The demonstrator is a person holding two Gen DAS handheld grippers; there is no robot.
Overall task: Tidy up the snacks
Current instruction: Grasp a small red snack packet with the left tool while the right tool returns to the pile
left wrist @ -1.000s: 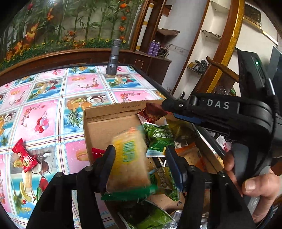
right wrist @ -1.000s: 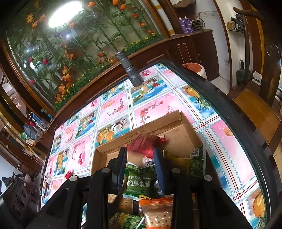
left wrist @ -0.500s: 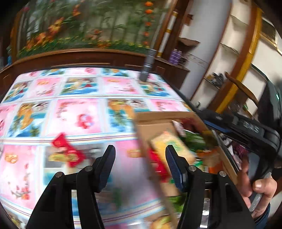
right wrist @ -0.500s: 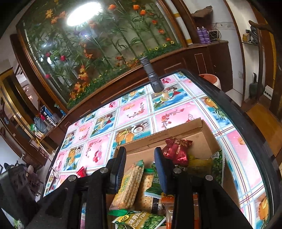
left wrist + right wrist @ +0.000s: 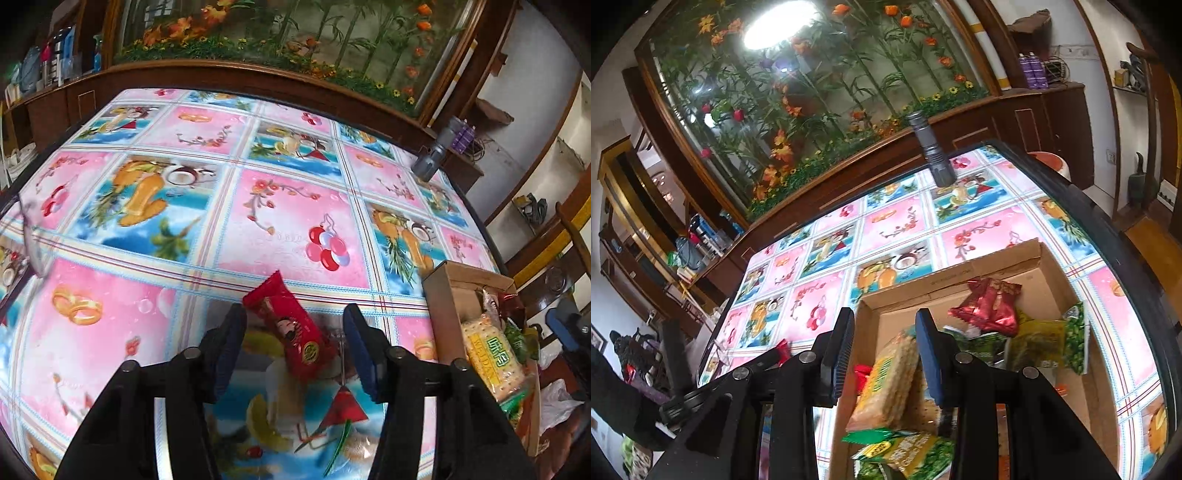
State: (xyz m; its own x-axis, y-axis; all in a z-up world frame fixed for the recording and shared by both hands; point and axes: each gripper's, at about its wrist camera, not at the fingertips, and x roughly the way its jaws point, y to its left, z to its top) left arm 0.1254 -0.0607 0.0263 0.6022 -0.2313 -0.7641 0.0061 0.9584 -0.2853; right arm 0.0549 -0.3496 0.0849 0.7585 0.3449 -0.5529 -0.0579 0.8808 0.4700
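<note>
A red snack packet [image 5: 291, 328] lies flat on the flowered tablecloth [image 5: 280, 206]. My left gripper [image 5: 295, 350] hangs over it with a finger on each side; the jaws are closing and the pads stand clear of the packet. At the right stands the cardboard box [image 5: 441, 295] with a yellow cracker packet [image 5: 487, 358] in it. My right gripper [image 5: 886, 354] hovers open over the left wall of the box [image 5: 960, 275], nothing between its fingers. Below it lie the cracker packet [image 5: 886, 384], a red foil bag [image 5: 990, 306] and green packets [image 5: 1075, 339].
A grey flashlight [image 5: 430, 162] [image 5: 932, 155] stands at the table's far edge. The dark table rim [image 5: 1108, 229] runs close to the right of the box. A white plastic bag [image 5: 557, 402] lies beyond the box. A wooden cabinet backs the table.
My left gripper let the cracker packet go into the box, then swung left over the red packet on the table, jaws narrowing. The red foil bag left the right gripper's fingers and lies in the box.
</note>
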